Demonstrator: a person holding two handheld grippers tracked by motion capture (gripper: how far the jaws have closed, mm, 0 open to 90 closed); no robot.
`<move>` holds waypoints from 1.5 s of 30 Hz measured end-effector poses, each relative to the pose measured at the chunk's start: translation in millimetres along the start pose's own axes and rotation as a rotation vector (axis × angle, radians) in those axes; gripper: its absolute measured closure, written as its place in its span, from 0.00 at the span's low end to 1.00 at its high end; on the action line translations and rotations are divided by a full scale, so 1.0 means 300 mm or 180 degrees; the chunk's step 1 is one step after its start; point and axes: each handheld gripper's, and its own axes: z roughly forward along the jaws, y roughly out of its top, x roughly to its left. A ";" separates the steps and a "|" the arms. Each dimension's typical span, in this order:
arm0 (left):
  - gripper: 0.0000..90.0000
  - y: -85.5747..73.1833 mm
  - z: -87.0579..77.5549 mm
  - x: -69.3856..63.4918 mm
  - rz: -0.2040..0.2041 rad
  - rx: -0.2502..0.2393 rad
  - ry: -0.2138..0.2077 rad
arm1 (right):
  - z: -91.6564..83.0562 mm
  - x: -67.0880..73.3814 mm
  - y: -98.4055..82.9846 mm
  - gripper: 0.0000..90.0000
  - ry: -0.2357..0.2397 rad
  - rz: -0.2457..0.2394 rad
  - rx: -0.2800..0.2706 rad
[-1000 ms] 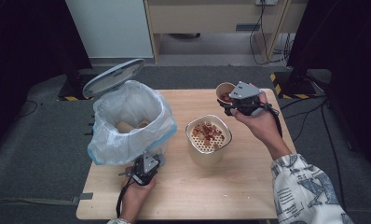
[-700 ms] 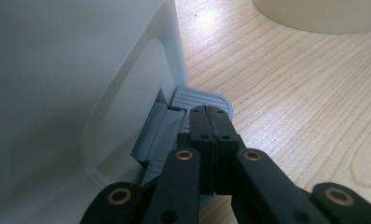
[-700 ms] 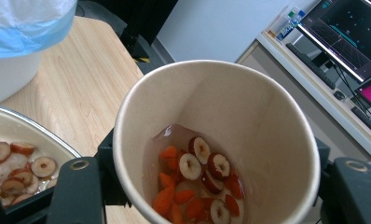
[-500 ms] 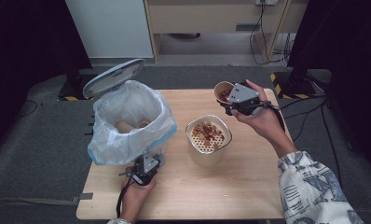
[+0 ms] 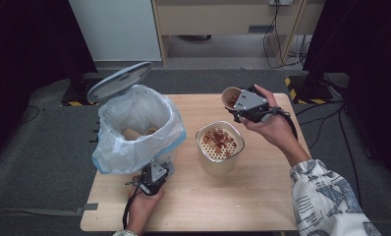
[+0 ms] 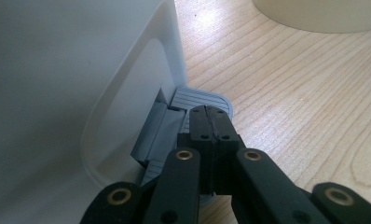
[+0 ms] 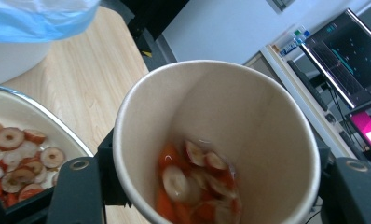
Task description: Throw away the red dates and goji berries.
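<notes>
At the far right of the table (image 5: 262,196) we hold a paper cup (image 5: 230,97) in the right gripper (image 5: 242,105), its jaws clamped on the cup's sides; in the right gripper view the cup (image 7: 230,121) is tilted toward us, with sliced fruit (image 7: 195,182) and some liquid pooled at the bottom. Just beside and below it stands the strainer tub (image 5: 219,147), its perforated insert already carrying a heap of fruit slices (image 5: 219,140); so we judge some of the pouring done, and what lies in the cup is left to tip out. At the near left the left gripper (image 5: 153,178) has its jaws clenched tight together with nothing between them; in the left gripper view the closed tips (image 6: 210,122) rest on the grey pedal (image 6: 200,100) at the foot of the white pedal bin (image 6: 72,93), and the bin lid (image 5: 119,81) stands raised above the blue-rimmed liner bag (image 5: 134,128), which suggests we are pressing it down to keep the bin open. We suppose the drained cup goes into the bin afterwards.

For room: the cup sits near the table's far edge, so tipping should go inward, over the tub; between tub and bin there is a strip of bare wood, and the liner bulges toward the tub, near it but apart; the near half of the table lies open for either hand.
</notes>
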 end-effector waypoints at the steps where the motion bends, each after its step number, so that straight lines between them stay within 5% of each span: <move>1: 0.99 0.000 0.000 0.000 0.0003 0.0001 0.0002 | -0.001 0.003 0.002 0.37 0.0002 -0.0031 0.0006; 21: 0.99 0.001 0.000 0.000 0.0018 0.0015 0.0005 | -0.063 0.025 0.050 0.38 -0.0330 -0.0844 0.0208; 30: 0.99 0.001 0.000 0.000 0.0020 0.0017 0.0007 | -0.075 0.030 0.068 0.38 -0.0354 -0.1034 0.0243; 45: 0.99 0.001 -0.001 0.000 0.0023 0.0017 0.0006 | -0.078 0.019 0.077 0.38 -0.0364 -0.1141 0.0318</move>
